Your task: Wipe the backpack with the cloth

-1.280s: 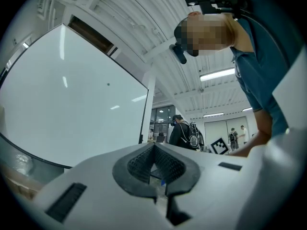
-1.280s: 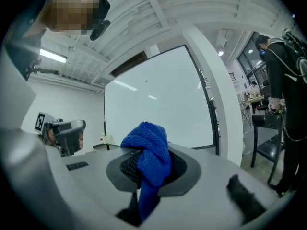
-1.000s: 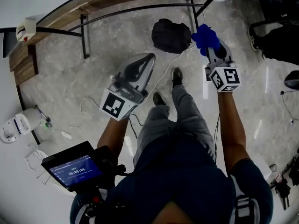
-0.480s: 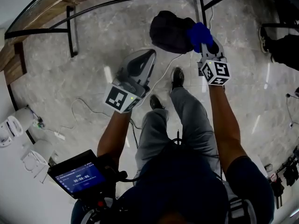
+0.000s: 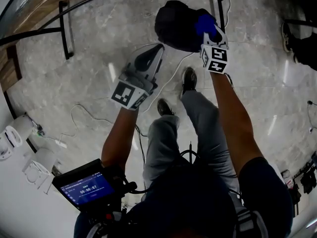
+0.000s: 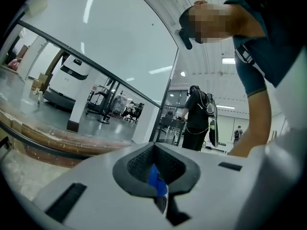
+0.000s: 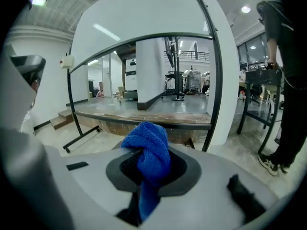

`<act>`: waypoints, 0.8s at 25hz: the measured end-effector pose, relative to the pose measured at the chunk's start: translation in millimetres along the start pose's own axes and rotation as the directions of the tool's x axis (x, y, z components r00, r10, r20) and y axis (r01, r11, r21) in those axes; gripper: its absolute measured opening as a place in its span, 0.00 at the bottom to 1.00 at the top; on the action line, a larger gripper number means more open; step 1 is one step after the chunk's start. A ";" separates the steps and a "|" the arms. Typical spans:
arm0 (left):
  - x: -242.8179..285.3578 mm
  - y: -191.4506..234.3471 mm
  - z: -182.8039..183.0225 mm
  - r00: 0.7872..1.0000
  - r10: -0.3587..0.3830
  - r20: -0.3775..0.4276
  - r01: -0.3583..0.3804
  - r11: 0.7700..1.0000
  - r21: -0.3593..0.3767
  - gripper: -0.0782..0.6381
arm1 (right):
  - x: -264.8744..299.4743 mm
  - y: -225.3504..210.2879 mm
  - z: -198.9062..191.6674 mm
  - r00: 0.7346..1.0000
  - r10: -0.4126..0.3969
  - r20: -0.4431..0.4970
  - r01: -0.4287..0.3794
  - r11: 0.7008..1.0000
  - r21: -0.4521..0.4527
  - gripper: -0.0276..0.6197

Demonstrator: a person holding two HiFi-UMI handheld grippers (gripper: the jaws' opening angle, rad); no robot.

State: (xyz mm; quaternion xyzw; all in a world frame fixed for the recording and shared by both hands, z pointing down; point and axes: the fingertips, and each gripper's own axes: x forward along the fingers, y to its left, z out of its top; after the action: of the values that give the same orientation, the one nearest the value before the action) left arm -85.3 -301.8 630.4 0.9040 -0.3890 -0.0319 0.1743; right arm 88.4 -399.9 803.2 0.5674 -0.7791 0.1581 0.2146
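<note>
Right gripper (image 5: 209, 33) has moved in from beside the backpack (image 5: 176, 24) to over its right edge, and the blue cloth (image 5: 203, 23) now lies against the dark fabric. The backpack sits slumped on the marble floor (image 5: 89, 83) by the black legs of the table (image 5: 64, 29); I cannot see whether it is open or what it holds. The right gripper is clamped on the cloth, which bunches above the jaws, arm stretched well forward. Left gripper (image 5: 154, 53) hangs lower, tip just short of the backpack, jaws together, with a small unidentifiable blue bit at the seam. Each gripper cube carries square black-and-white markers. Handset screen (image 5: 84, 186) at lower left shows a blue readout, digits too small to read.
</note>
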 end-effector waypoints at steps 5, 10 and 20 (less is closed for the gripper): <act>0.7 21.7 -29.7 1.000 0.028 0.014 -0.028 0.999 -0.018 0.11 | 61.1 40.7 -34.7 0.998 0.012 -0.058 -0.017 0.995 -0.095 0.12; -8.2 41.7 -58.8 0.997 0.076 -0.011 -0.077 0.996 -0.039 0.11 | 99.9 120.1 -64.9 0.985 0.131 -0.116 -0.143 0.985 -0.096 0.12; -7.8 67.7 -92.4 0.992 0.123 -0.029 -0.124 0.991 -0.055 0.11 | 86.0 163.7 -78.8 0.978 0.203 -0.053 -0.208 0.972 -0.113 0.12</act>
State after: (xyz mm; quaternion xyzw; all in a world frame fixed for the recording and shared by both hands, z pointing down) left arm -119.7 -312.6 739.5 0.8733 -0.4408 -0.0204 0.2065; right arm -77.9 -381.3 914.5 0.4667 -0.8371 0.1447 0.2459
